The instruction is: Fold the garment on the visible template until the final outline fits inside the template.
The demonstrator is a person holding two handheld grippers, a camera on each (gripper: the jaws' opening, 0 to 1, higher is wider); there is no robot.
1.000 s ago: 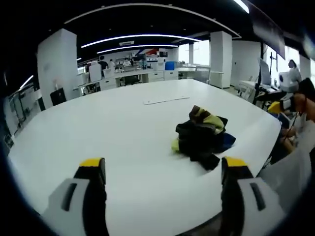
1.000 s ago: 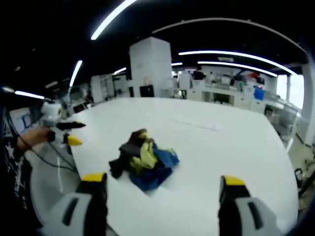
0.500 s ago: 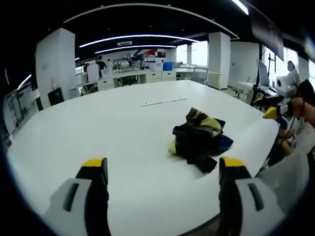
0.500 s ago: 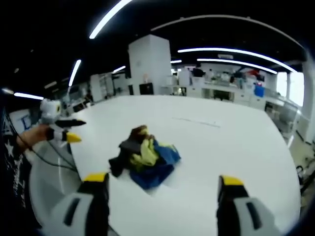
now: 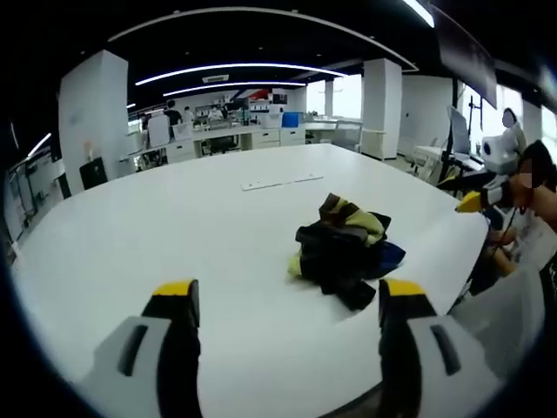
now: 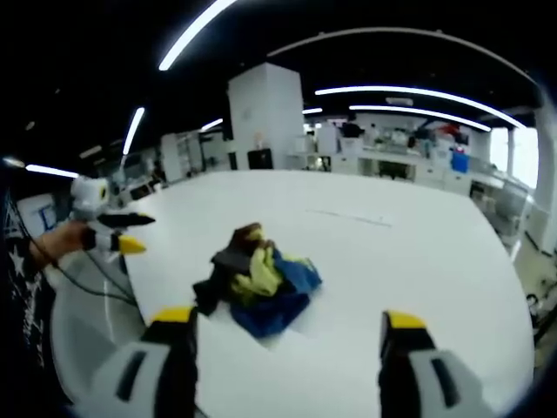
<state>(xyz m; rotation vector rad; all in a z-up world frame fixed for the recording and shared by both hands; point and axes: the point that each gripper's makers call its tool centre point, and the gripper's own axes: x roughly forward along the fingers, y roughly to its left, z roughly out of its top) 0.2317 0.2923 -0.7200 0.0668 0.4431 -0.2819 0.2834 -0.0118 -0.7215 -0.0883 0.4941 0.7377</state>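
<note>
While the garment [image 5: 342, 252] sits balled up near the desk [image 5: 174, 226] edge, both hand-held grippers [image 5: 285, 305] [image 6: 287, 340] hover spread, holding nothing; a blind pinch risks grabbing several layers or dragging it off.

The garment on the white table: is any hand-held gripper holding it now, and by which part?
Nothing is held. The crumpled garment lies free on the table; the left hand-held gripper and the right hand-held gripper are both open, short of it.
</note>
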